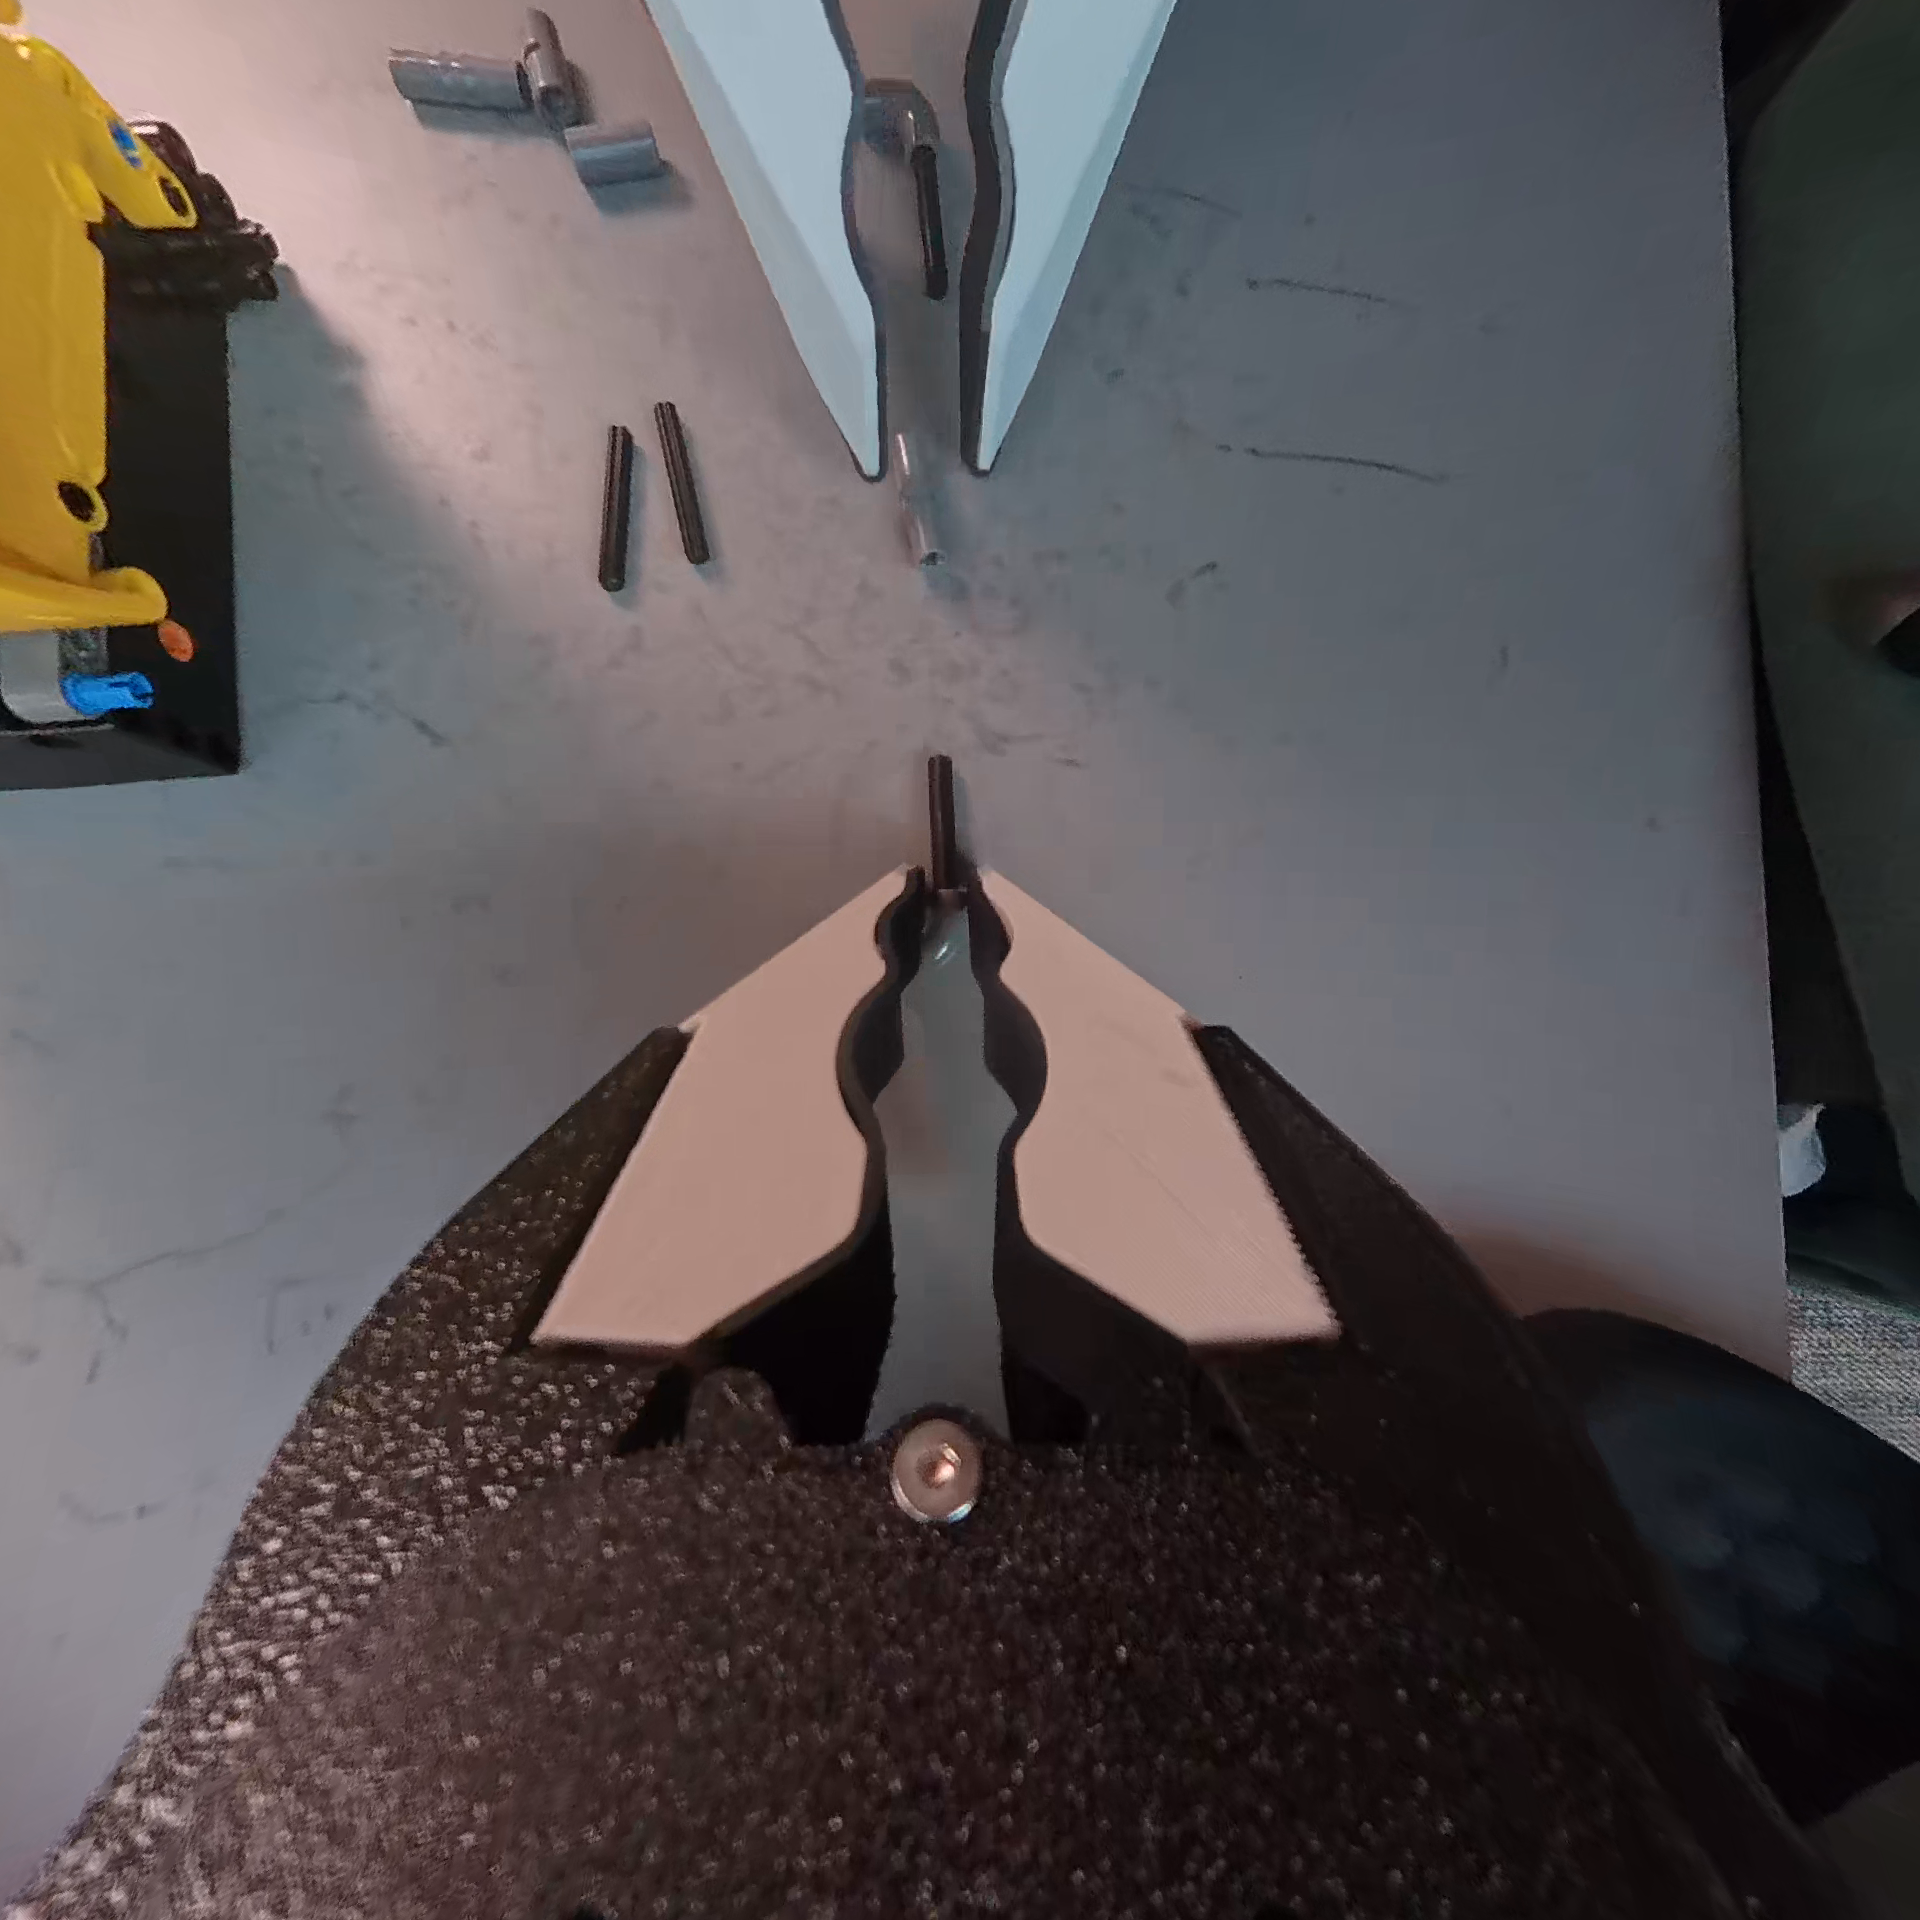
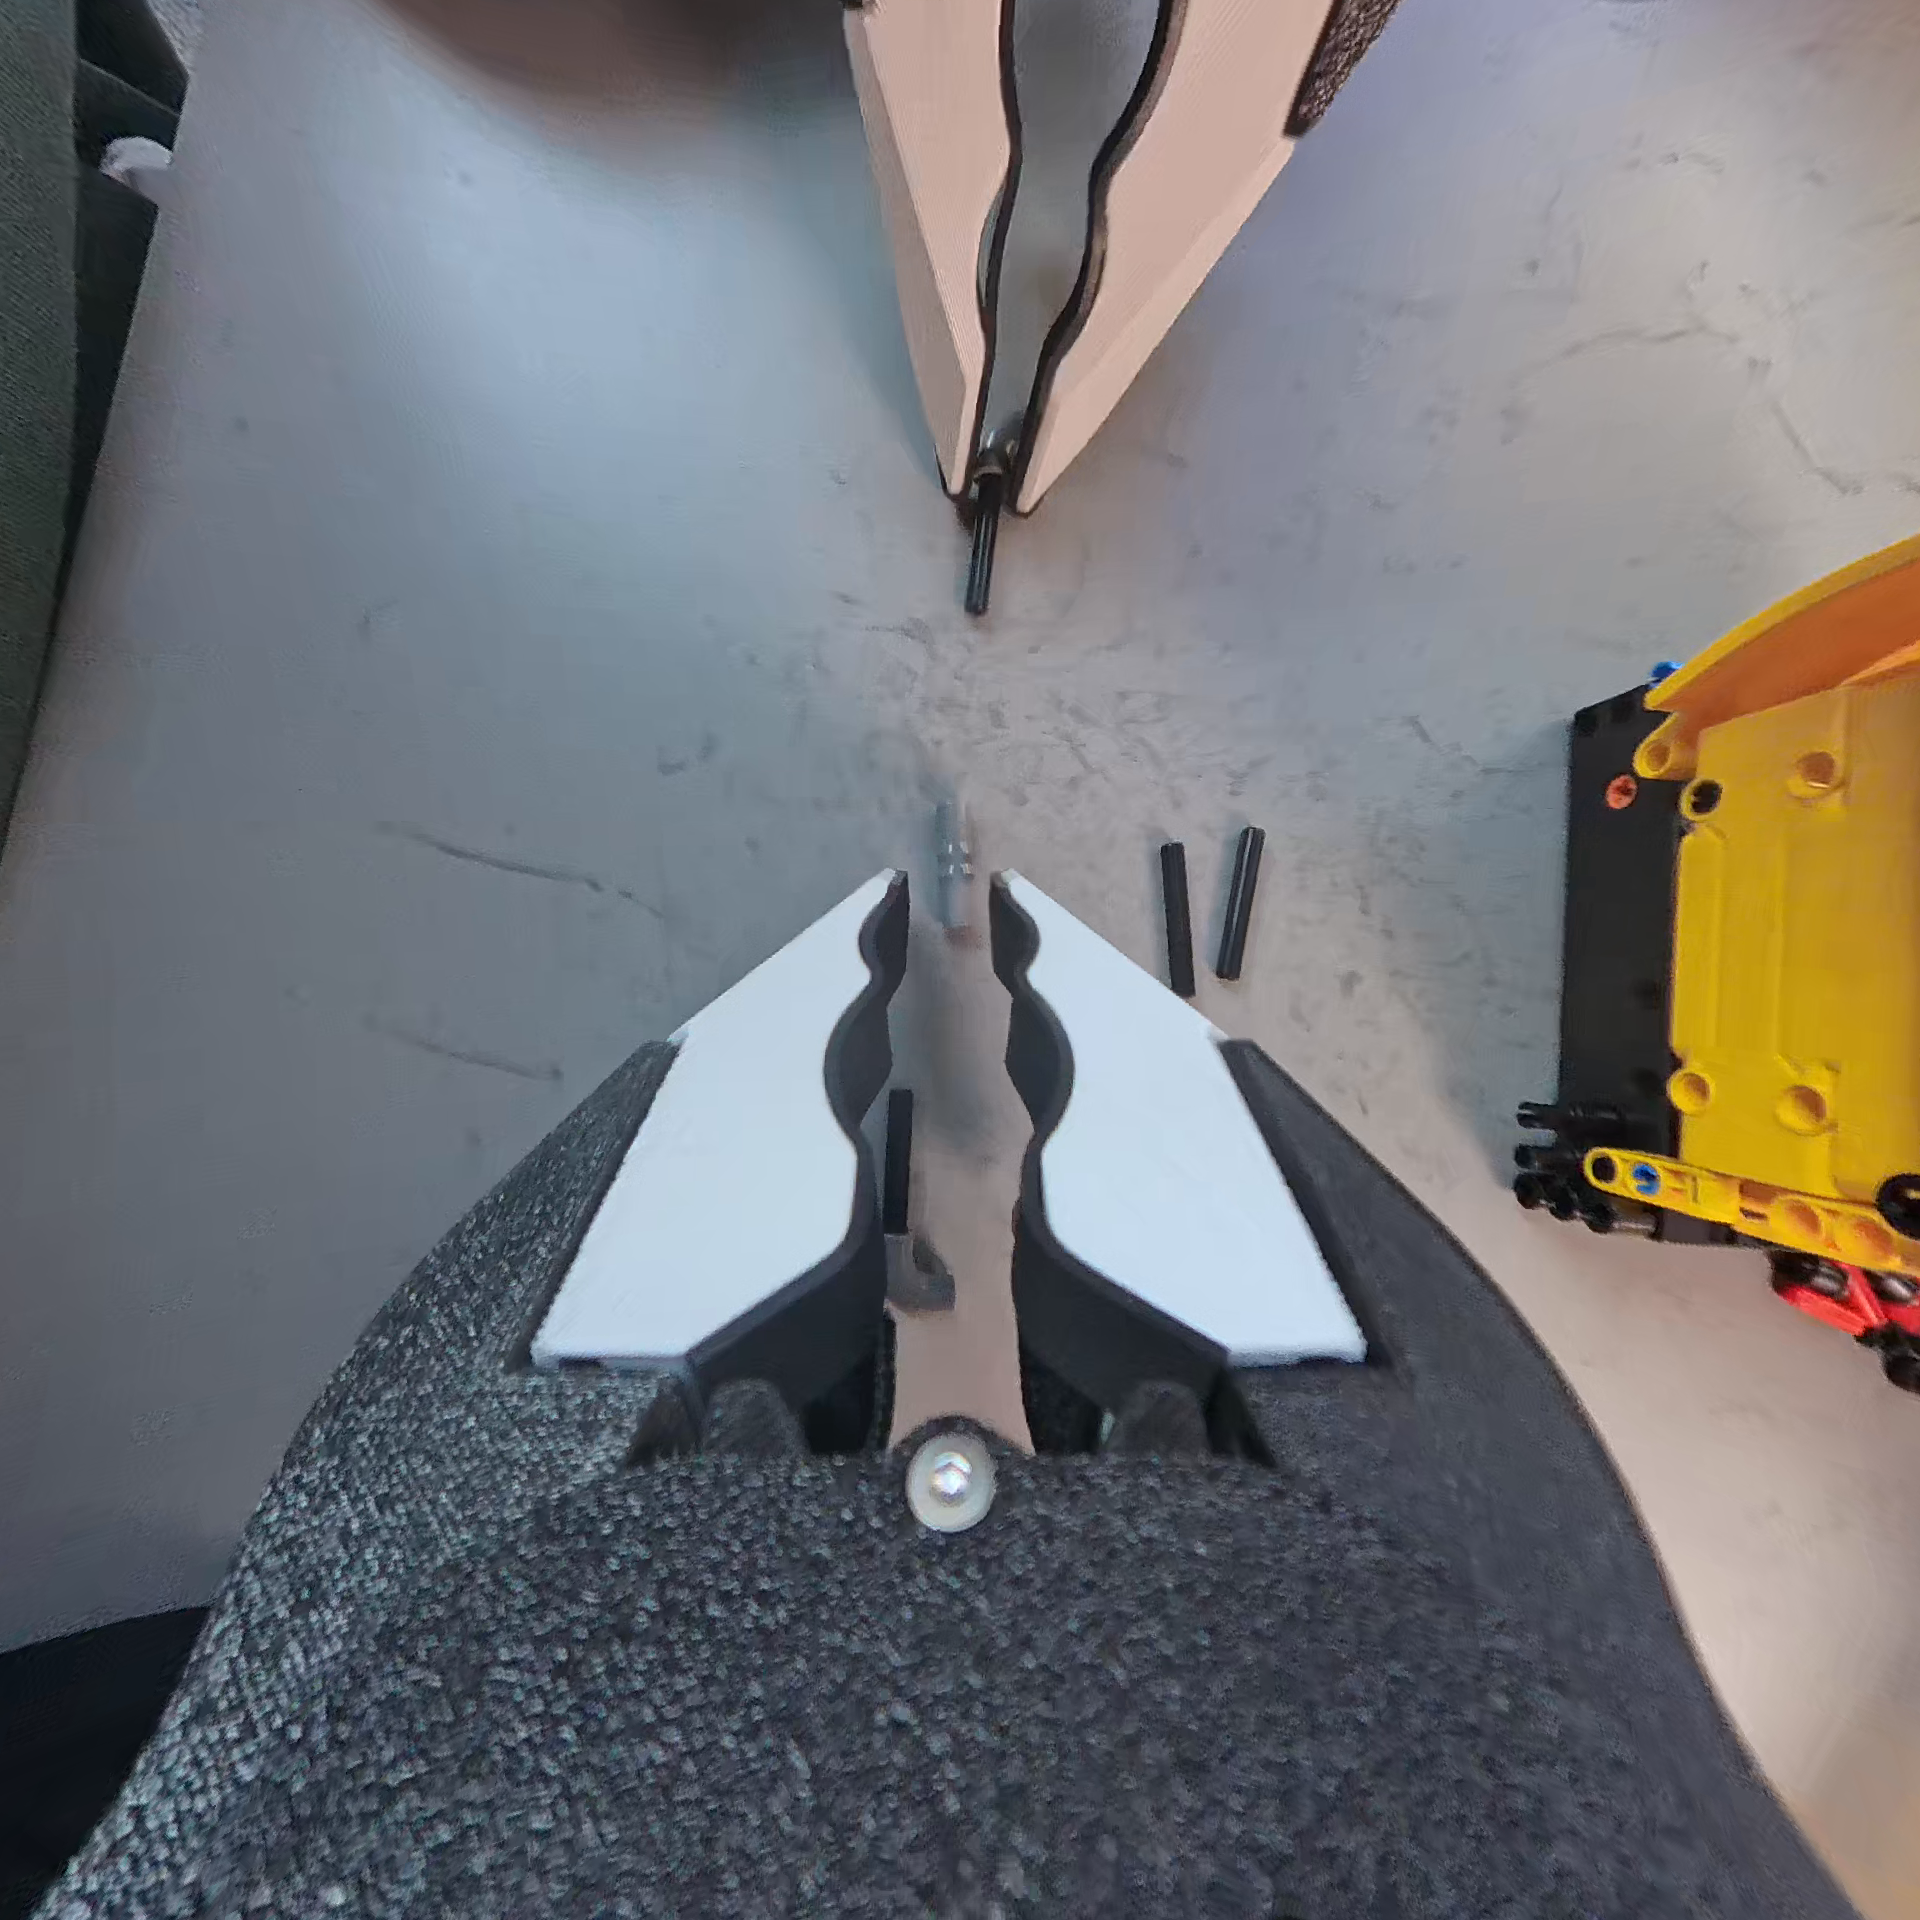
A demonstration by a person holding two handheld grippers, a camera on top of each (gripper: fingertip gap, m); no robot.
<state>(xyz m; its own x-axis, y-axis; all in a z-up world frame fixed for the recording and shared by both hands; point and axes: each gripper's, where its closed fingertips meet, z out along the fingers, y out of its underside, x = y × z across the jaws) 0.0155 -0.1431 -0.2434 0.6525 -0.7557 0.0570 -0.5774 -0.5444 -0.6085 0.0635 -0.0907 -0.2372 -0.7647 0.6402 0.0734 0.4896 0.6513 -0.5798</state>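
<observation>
My left gripper (image 1: pixel 941 885) is shut on a short black axle (image 1: pixel 940 816) with a small grey connector at its held end. The axle points forward above the grey table (image 1: pixel 1351 675). It also shows in the right wrist view (image 2: pixel 978 566), in the left gripper (image 2: pixel 987 501). My right gripper (image 2: pixel 948 883) faces it, jaws a little apart, with a small grey pin (image 2: pixel 954 857) between its tips, touching neither finger. In the left wrist view the pin (image 1: pixel 918 509) sticks out past the right gripper (image 1: pixel 925 468). Another black axle (image 2: pixel 898 1153) with a grey connector lies on the table under the right gripper.
Two loose black axles (image 1: pixel 649 494) (image 2: pixel 1205 909) lie side by side on the table. Grey connectors (image 1: pixel 520 99) lie at the far left. A yellow and black brick model (image 1: pixel 73 395) (image 2: pixel 1787 935) stands at the side. The table edge (image 1: pixel 1756 727) runs nearby. The gap from one gripper's tips to the other's is roughly 8 centimeters.
</observation>
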